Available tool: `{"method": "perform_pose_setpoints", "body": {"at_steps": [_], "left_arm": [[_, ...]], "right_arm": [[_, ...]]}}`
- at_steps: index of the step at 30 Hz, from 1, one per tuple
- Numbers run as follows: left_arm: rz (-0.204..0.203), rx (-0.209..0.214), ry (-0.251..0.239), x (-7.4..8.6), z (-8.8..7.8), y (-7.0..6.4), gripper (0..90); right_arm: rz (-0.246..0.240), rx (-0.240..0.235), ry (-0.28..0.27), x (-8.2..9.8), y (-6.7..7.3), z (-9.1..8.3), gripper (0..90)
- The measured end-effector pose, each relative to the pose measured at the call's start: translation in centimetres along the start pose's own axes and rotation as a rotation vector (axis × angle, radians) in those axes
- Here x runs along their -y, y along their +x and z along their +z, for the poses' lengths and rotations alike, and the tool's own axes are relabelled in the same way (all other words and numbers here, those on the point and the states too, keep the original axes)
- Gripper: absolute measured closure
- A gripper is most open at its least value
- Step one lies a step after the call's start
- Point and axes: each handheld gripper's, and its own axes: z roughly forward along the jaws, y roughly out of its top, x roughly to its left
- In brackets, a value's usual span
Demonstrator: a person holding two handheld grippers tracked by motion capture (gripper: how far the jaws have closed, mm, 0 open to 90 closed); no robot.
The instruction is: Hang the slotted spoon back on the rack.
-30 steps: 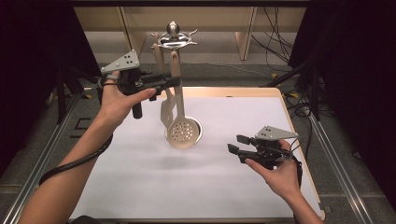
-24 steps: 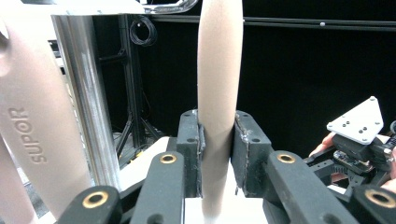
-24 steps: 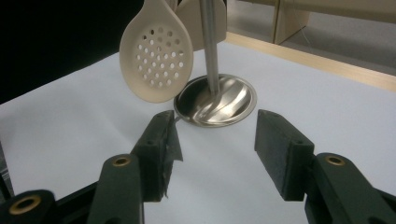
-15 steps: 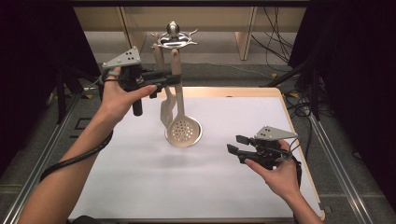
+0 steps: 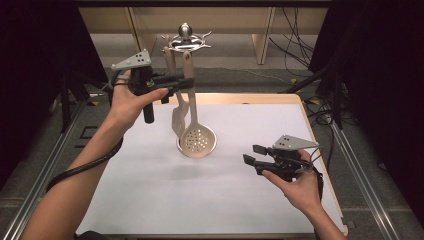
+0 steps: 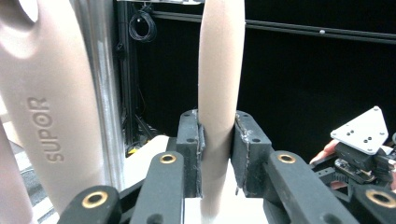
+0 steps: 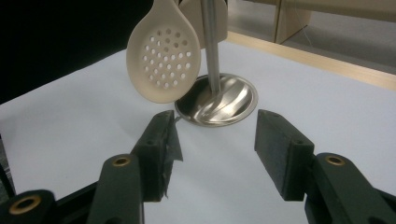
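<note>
Tongs come first, in the upper left of the high view: the left tongs (image 5: 186, 83) are clamped on the handle of the slotted spoon (image 5: 197, 135). In the left gripper view the two black pads press on both sides of that tan handle (image 6: 218, 93). The handle runs almost straight up and down, and the tongs reach in from the side, so they cross it. The round bowl with the holes hangs low, just over the shiny base of the rack (image 5: 186, 45). The top of the handle sits up by the rack's hooks, so I think the spoon has to go up or down along its own length to come off or go on.

A second tan tool, a spatula (image 5: 177, 112), hangs just left of the spoon, very near it.

In the lower right, the right tongs (image 5: 252, 155) are apart and hold nothing. They point at the spoon bowl (image 7: 161, 56) from well away. The left hand is the nearer one.

The counter (image 5: 150, 200) is white with a wooden edge. Around it the room is dark, with cables on the floor.
</note>
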Motion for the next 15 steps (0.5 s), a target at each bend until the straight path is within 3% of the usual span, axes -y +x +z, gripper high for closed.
{"method": "perform_pose_setpoints", "body": {"at_steps": [9, 10, 11, 14, 15], "left_arm": [[-0.021, -0.008, -0.010, 0.16, 0.18, 0.21, 72.9], [-0.028, -0.015, -0.012, 0.21, 0.25, 0.20, 72.8], [-0.028, -0.015, -0.012, 0.21, 0.25, 0.20, 72.6], [-0.031, -0.033, -0.018, 0.34, 0.31, 0.15, 71.9], [-0.030, -0.048, -0.023, 0.44, 0.28, 0.05, 71.7]], "right_arm": [[-0.005, -0.001, 0.003, 0.05, -0.10, -0.04, 48.9], [0.036, 0.000, 0.014, 0.09, 0.19, -0.11, 48.9], [0.036, 0.000, 0.014, 0.09, 0.19, -0.11, 48.9], [0.020, -0.005, 0.008, 0.09, -0.02, -0.14, 48.9], [-0.015, 0.009, 0.006, 0.05, -0.28, -0.20, 48.9]]}}
